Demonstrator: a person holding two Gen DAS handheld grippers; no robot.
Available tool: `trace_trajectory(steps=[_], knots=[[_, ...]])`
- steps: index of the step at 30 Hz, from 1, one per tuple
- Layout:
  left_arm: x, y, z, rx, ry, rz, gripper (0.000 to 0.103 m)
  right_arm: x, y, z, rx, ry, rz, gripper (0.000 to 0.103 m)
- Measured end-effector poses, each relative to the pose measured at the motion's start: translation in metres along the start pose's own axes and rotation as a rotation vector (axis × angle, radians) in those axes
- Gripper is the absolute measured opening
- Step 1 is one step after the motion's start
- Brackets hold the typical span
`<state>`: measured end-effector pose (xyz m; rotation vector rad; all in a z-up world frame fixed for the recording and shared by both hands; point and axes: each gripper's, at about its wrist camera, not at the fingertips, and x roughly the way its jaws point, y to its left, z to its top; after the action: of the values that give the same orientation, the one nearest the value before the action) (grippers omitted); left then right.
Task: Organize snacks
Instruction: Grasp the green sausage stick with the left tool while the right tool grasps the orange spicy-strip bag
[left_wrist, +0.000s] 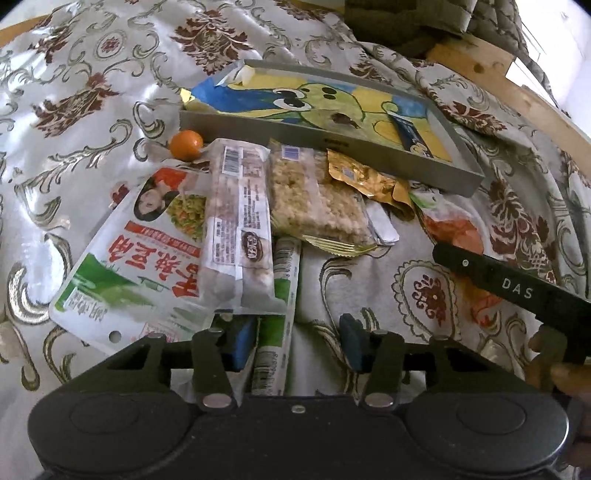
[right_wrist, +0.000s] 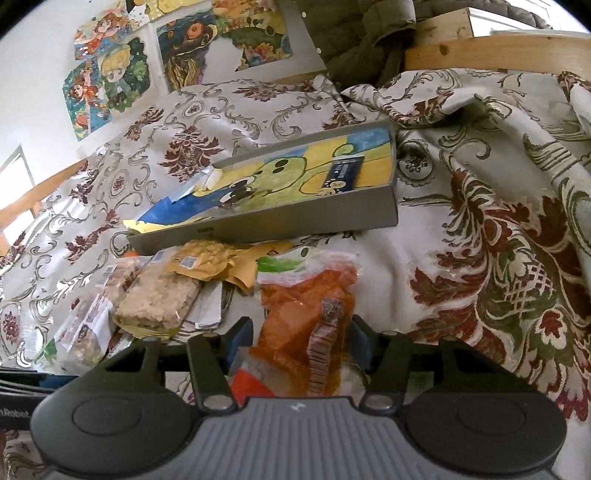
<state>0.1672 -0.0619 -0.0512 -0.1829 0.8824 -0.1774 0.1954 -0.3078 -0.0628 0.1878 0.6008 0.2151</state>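
Note:
My left gripper (left_wrist: 295, 345) is open low over the pile. A narrow white and green stick packet (left_wrist: 282, 280) lies between its jaws, beside the left pad and apart from the right. Ahead lie a large white, green and red bag (left_wrist: 129, 258), a clear nut bar packet (left_wrist: 236, 221), a rice crisp bar (left_wrist: 317, 199) and a gold packet (left_wrist: 365, 177). My right gripper (right_wrist: 301, 338) has both pads against a crumpled orange snack bag (right_wrist: 306, 314). The grey tray (right_wrist: 295, 221), lined with a cartoon drawing, holds a blue packet (right_wrist: 345, 173).
A small orange fruit (left_wrist: 186, 145) sits by the tray's (left_wrist: 332, 140) left corner. Everything rests on a rumpled floral bedcover (right_wrist: 498, 240). A wooden frame (right_wrist: 498, 53) and a green quilted garment (right_wrist: 354, 40) lie behind. Drawings (right_wrist: 110, 81) hang on the wall.

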Motion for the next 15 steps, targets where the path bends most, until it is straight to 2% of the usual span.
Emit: trace_trajectory(steps=[2, 8, 15], knots=[[0.0, -0.001, 0.0, 0.007, 0.001, 0.001, 0.049, 0.002, -0.001, 0.0, 0.007, 0.003, 0.006, 0.066], [0.008, -0.001, 0.003, 0.022, 0.007, 0.009, 0.048, 0.004, 0.005, 0.002, -0.014, 0.002, 0.029, 0.054], [0.0, -0.009, -0.003, 0.056, -0.008, 0.047, 0.032, -0.008, 0.041, -0.008, -0.127, 0.037, 0.121, 0.049]])
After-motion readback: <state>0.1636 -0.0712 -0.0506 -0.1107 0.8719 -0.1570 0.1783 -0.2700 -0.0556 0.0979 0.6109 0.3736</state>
